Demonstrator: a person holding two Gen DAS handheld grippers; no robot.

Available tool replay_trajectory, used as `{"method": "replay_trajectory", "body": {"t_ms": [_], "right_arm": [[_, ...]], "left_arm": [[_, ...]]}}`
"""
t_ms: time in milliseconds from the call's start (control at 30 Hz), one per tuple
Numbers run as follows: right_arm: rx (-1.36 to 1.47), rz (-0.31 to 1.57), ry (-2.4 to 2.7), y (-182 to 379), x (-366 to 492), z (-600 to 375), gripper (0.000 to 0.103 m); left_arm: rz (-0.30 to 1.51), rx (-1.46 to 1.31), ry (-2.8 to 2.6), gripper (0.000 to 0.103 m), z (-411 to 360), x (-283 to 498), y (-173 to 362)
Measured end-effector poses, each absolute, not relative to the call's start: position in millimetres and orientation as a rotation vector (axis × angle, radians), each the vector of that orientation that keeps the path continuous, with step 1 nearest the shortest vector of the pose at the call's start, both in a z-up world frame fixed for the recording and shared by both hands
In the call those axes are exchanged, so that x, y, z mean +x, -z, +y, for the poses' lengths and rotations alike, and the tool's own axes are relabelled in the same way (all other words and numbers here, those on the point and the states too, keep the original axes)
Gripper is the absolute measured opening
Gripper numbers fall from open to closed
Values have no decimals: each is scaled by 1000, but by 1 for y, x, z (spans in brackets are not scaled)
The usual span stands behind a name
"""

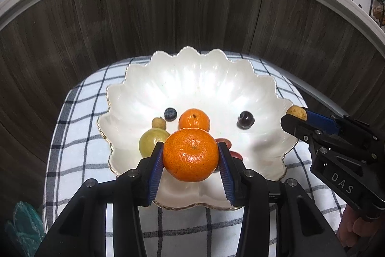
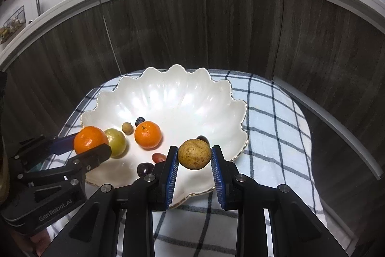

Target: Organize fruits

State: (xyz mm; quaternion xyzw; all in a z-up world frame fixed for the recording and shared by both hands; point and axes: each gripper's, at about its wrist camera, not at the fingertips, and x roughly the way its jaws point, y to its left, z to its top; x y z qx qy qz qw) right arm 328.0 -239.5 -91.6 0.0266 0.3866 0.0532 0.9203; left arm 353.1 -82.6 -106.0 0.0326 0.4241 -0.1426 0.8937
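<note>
Left tool [image 1: 191, 155]: pinching a mandarin [image 1: 190, 154] between blue ribbed pads, held over the near part of a white scalloped bowl [image 1: 192, 78].
Right tool [image 2: 195, 154]: pinching a small tan longan [image 2: 195, 154], held over the bowl's near right rim.
Bowl contents beyond the left tool: second mandarin [image 1: 194, 119] just ahead; green-yellow round fruit [image 1: 152, 142] ahead and to the left; small longan [image 1: 158, 123] and blueberry [image 1: 170, 114] further out; dark grape [image 1: 245, 119] ahead to the right; reddish fruit partly hidden behind the held mandarin.
Surface: bowl on a blue-checked cloth [image 1: 79, 136] covering the desk.
Step in hand, judged: setting both fruits into the bowl.
Doing it well: lower until each fruit nearly rests on the bowl floor before spreading the pads; aim for a bare patch; keep like beside like; release gently, since round fruit rolls.
Look of the mandarin: bright orange, dimpled, glossy, stem scar facing the camera.
Look of the longan: matte, speckled brown-yellow.
</note>
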Motion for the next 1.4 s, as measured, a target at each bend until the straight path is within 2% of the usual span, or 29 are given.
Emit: {"method": "replay_trajectory", "body": {"t_ms": [33, 67, 133, 167, 300, 400, 467, 1400], "right_arm": [[54, 800, -111, 92, 329, -239, 29], [54, 802, -112, 93, 330, -238, 30], [45, 802, -111, 93, 330, -236, 31], [38, 800, -109, 93, 330, -236, 33], [35, 794, -81, 91, 330, -236, 55], [43, 784, -52, 87, 329, -240, 66], [41, 778, -42, 84, 328, -241, 68], [26, 699, -14, 46, 281, -228, 68]], "left_arm": [[881, 71, 294, 47, -82, 354, 107], [875, 76, 289, 57, -82, 354, 107], [851, 75, 278, 67, -80, 352, 103], [847, 75, 275, 67, -80, 352, 102], [838, 84, 258, 70, -77, 353, 97], [826, 81, 240, 79, -73, 352, 93], [817, 81, 229, 88, -71, 350, 90], [727, 54, 162, 91, -42, 300, 48]]}}
